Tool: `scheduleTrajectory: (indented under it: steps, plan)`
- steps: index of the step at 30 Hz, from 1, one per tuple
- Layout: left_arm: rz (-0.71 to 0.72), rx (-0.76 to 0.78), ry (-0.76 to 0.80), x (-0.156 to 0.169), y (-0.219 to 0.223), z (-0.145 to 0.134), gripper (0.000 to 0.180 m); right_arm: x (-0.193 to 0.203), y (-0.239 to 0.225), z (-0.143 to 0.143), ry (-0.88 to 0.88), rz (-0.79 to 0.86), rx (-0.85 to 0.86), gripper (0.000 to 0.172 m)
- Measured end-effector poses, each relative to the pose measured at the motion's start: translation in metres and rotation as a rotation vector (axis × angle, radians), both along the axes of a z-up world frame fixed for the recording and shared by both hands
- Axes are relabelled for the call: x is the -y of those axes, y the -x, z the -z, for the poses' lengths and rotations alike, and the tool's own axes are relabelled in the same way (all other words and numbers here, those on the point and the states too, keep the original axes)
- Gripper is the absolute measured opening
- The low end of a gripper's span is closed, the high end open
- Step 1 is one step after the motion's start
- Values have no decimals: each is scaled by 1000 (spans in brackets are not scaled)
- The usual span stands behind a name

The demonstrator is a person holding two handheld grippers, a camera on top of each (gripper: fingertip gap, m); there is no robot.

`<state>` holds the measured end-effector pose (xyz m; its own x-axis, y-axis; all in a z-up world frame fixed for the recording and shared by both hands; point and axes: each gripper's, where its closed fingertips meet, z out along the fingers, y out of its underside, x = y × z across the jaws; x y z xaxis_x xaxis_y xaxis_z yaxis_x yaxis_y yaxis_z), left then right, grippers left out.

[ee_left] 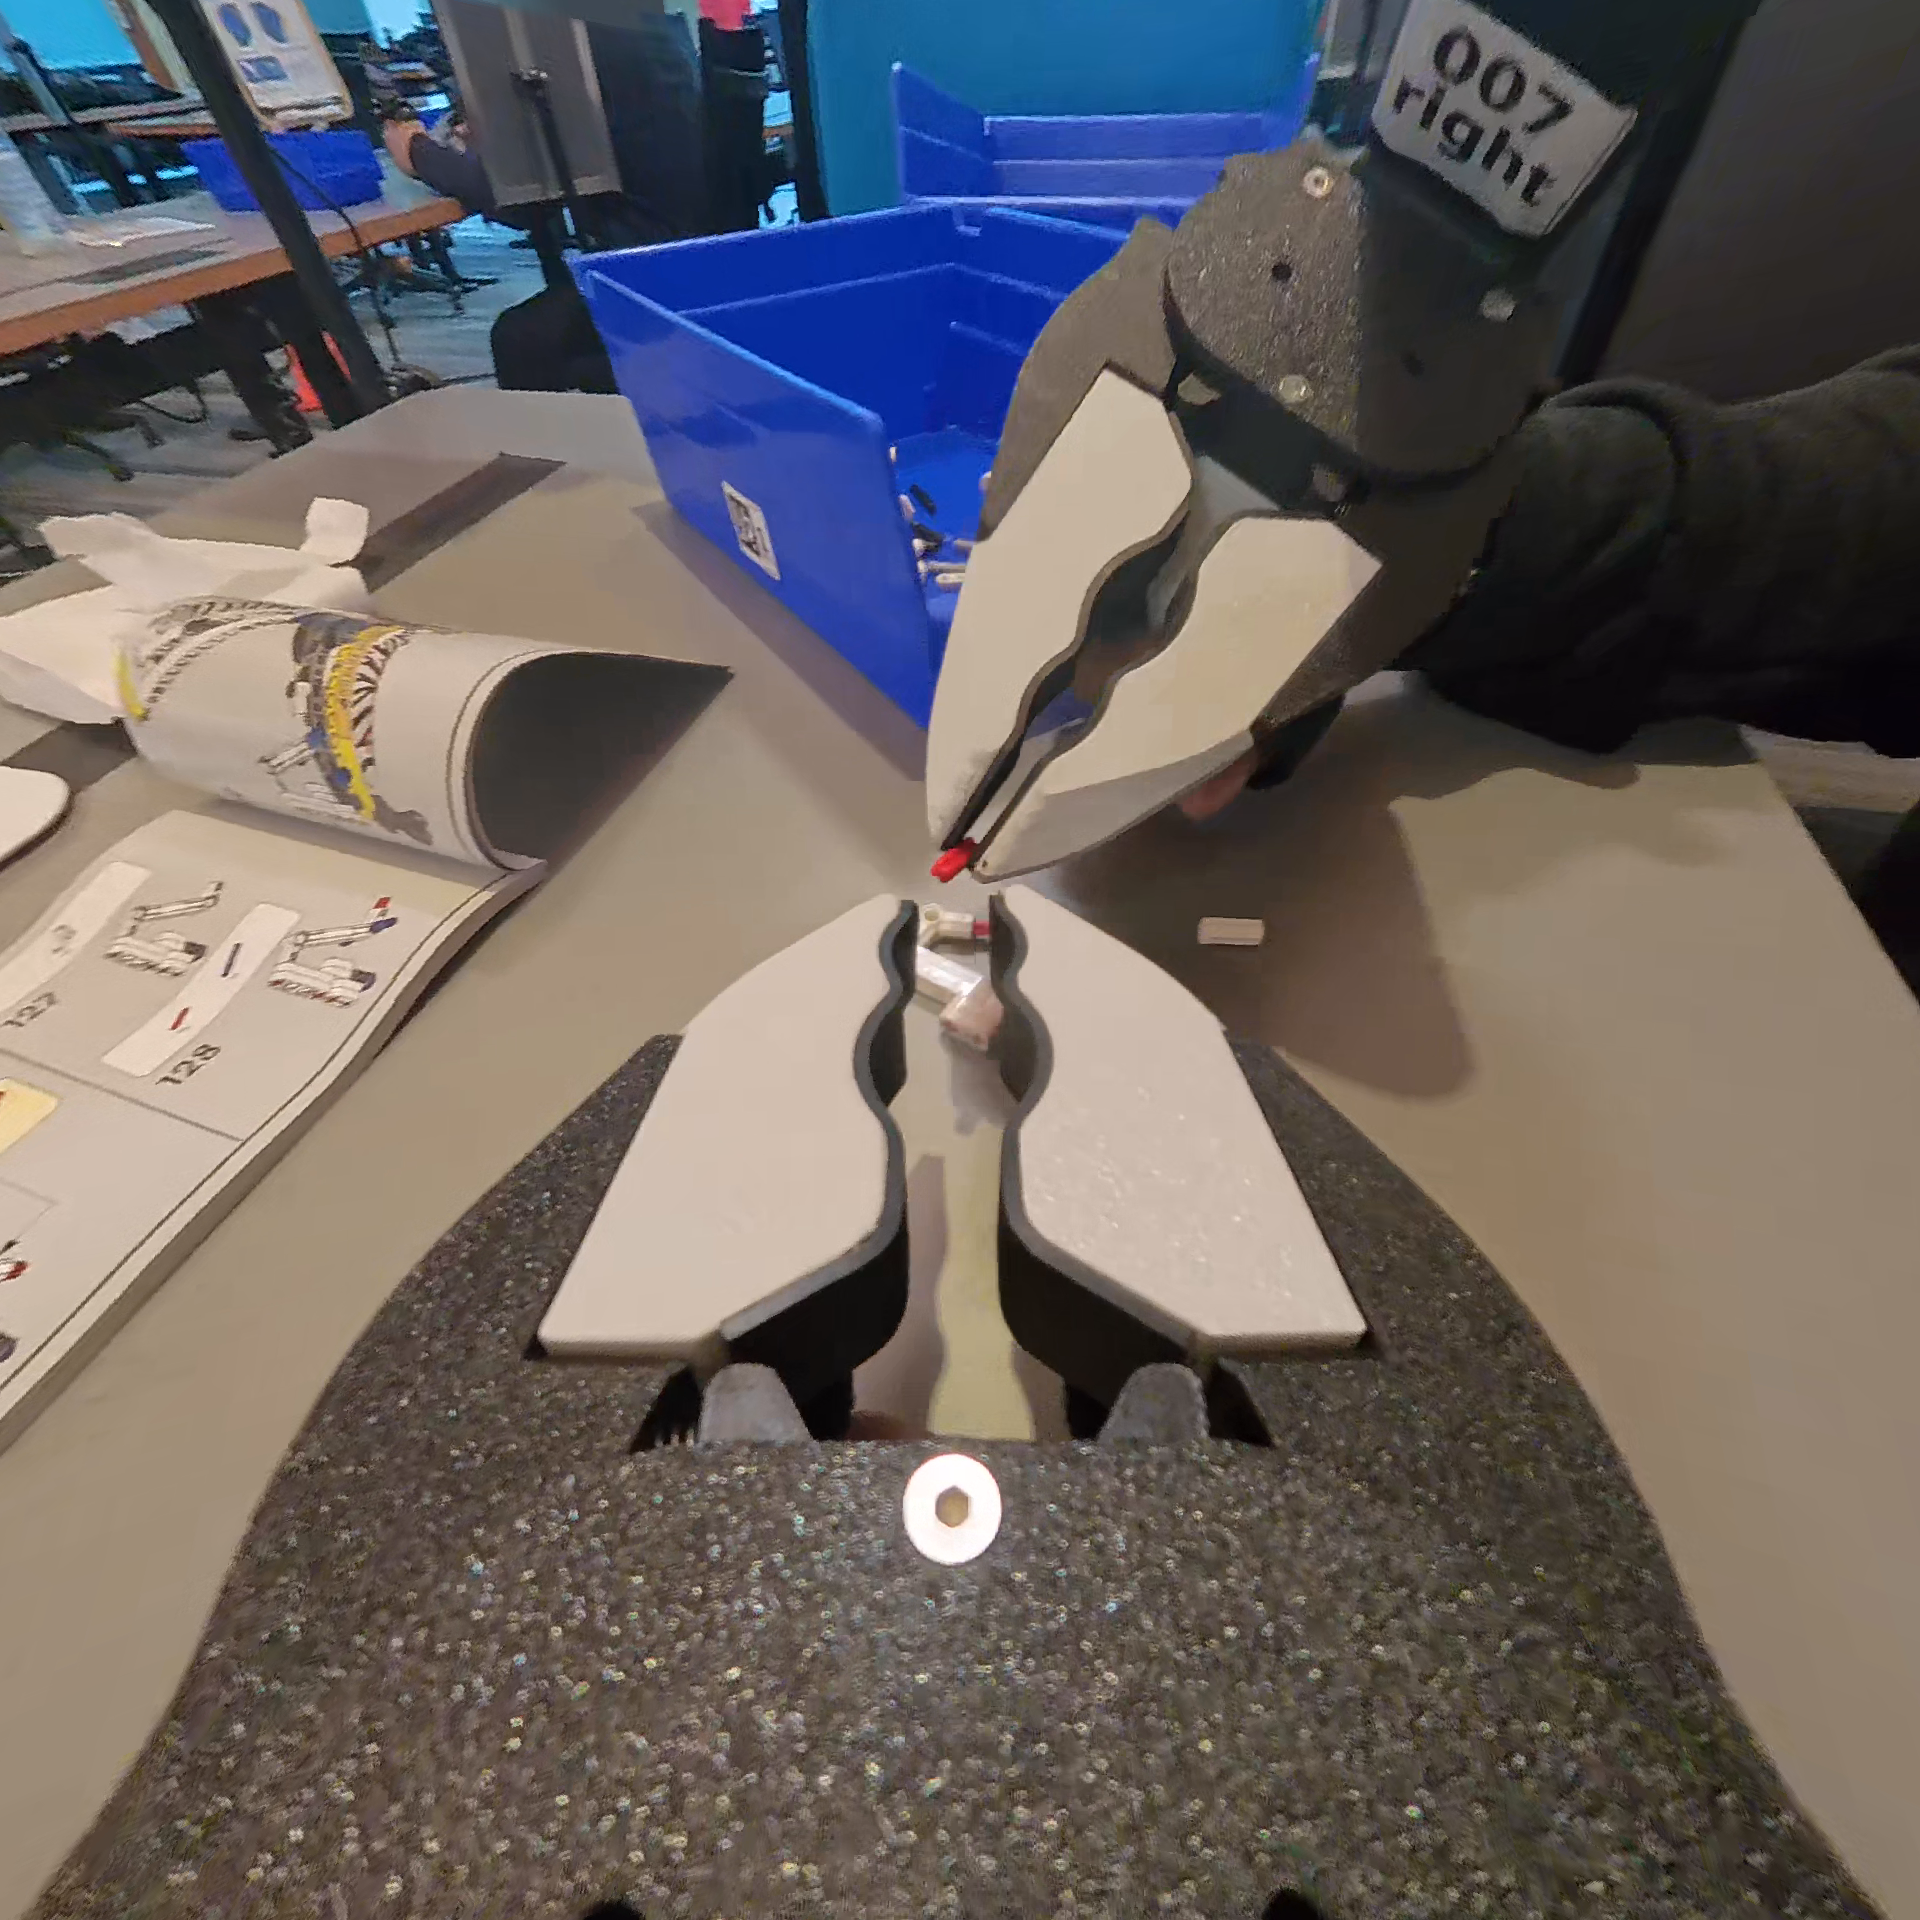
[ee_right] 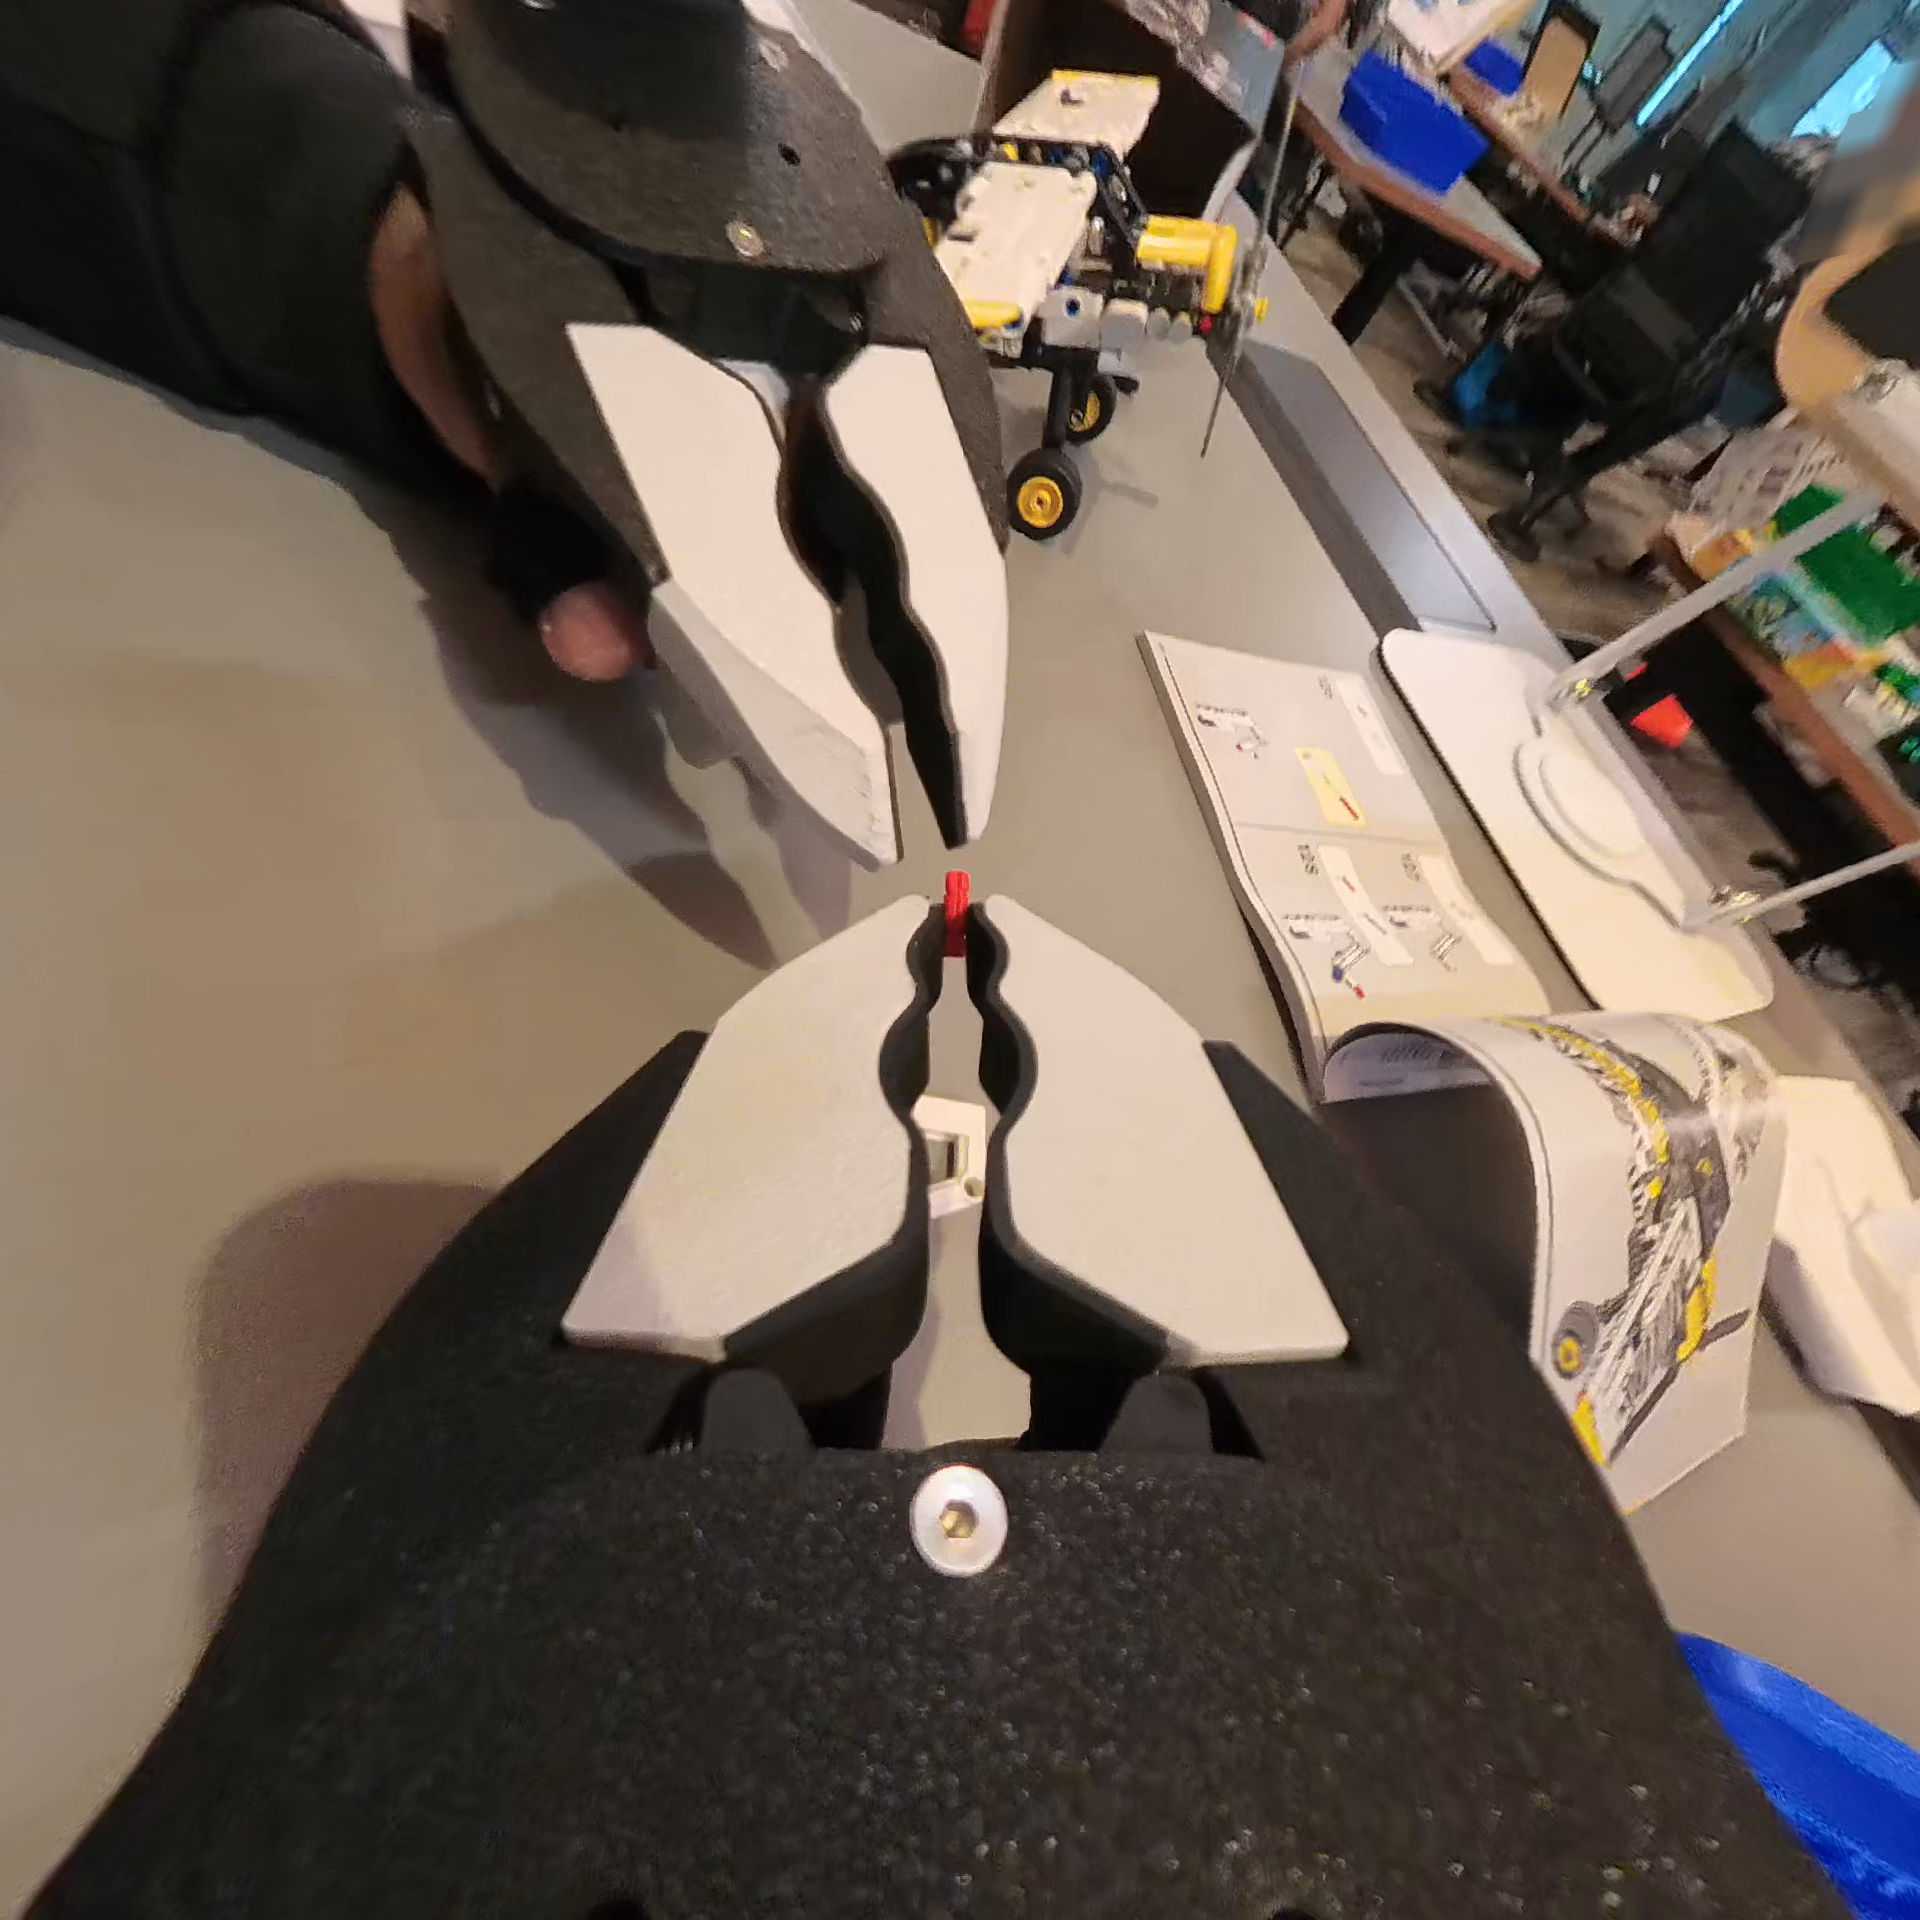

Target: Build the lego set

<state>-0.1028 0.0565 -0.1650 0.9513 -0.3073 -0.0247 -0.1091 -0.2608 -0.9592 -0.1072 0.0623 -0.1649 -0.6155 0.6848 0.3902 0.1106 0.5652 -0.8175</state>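
The right tool (ee_right: 954,909) is closed on a small red pin (ee_right: 955,914); both grey fingertips press on it, and its end sticks out past them. The left wrist view confirms this: the same pin (ee_left: 951,860) shows at the tips of the right tool (ee_left: 966,854), held above the grey tabletop (ee_left: 1455,1195).

The left tool (ee_left: 948,914) stands with its fingers slightly apart. A white angled connector piece (ee_left: 951,971) with a red end lies on the tabletop between them (no pad is seen pressing on it). In the right wrist view the left tool (ee_right: 920,842) shows a narrow gap at its tips, with nothing gripped there. The two tools point tip to tip, close together but not touching.

A small white brick (ee_left: 1230,931) lies alone on the tabletop, just right of the left tool. A blue bin (ee_left: 769,416) stands behind the right tool, with small loose parts inside. An open instruction booklet (ee_left: 208,987), one page curled over, lies to the left. Crumpled white paper (ee_left: 208,561) lies beyond it. A partly built white and yellow model vehicle (ee_right: 1070,270) stands further along the tabletop. A white flat stand base (ee_right: 1558,821) lies beside the booklet.
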Motion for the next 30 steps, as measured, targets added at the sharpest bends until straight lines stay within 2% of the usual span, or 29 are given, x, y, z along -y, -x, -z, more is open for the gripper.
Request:
scheduleTrajectory:
  steps: [6,11,25,30]
  plan:
    - [39,207,-8,2,-4,-10,12,2,-1,-5,-92,-15,-102,3]
    - [28,311,18,1,-3,-11,12,8,-3,-8,-153,-42,-168,3]
    - [65,416,80,2,-11,-9,5,13,-6,-7,-247,-69,-231,3]
    - [50,418,61,2,-9,-11,4,14,-6,-9,-215,-65,-238,4]
